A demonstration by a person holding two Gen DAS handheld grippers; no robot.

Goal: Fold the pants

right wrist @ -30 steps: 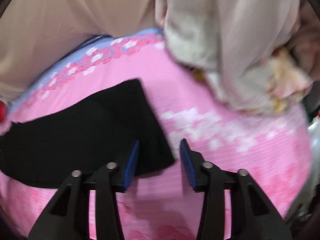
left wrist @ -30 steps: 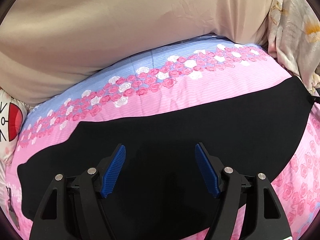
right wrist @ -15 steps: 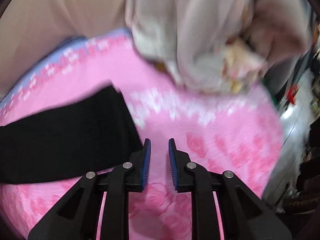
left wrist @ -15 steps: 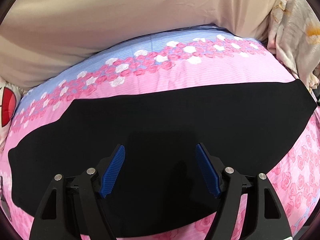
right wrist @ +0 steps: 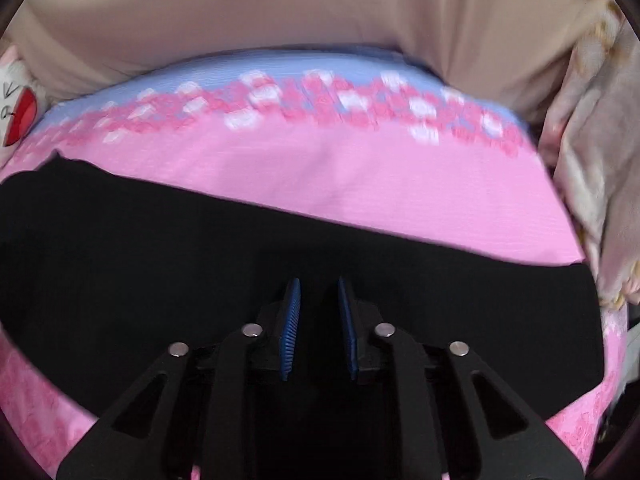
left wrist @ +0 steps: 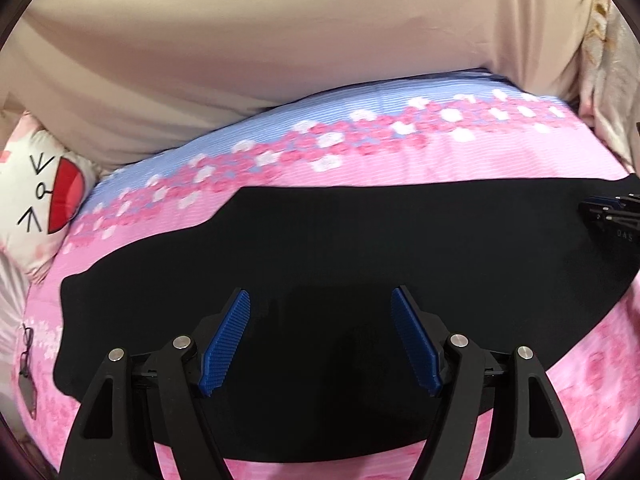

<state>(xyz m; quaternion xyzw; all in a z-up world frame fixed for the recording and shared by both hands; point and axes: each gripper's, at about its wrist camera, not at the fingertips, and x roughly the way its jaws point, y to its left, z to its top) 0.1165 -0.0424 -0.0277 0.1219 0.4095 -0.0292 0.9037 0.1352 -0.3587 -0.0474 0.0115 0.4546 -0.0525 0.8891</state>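
Folding the flat black fabric pants (left wrist: 360, 248) lying across the pink floral bed sheet (left wrist: 400, 168) goes best if both grippers pinch one edge squarely (left gripper (left wrist: 320, 340) wide open and empty, right gripper (right wrist: 319, 326) narrowly parted, holding nothing).

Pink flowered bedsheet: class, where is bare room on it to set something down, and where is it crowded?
Free: the plain pink strip between the black pants and the rose border. Crowded: the sheet's middle under the pants, the beige bedding behind, and the cartoon-face pillow at the left.
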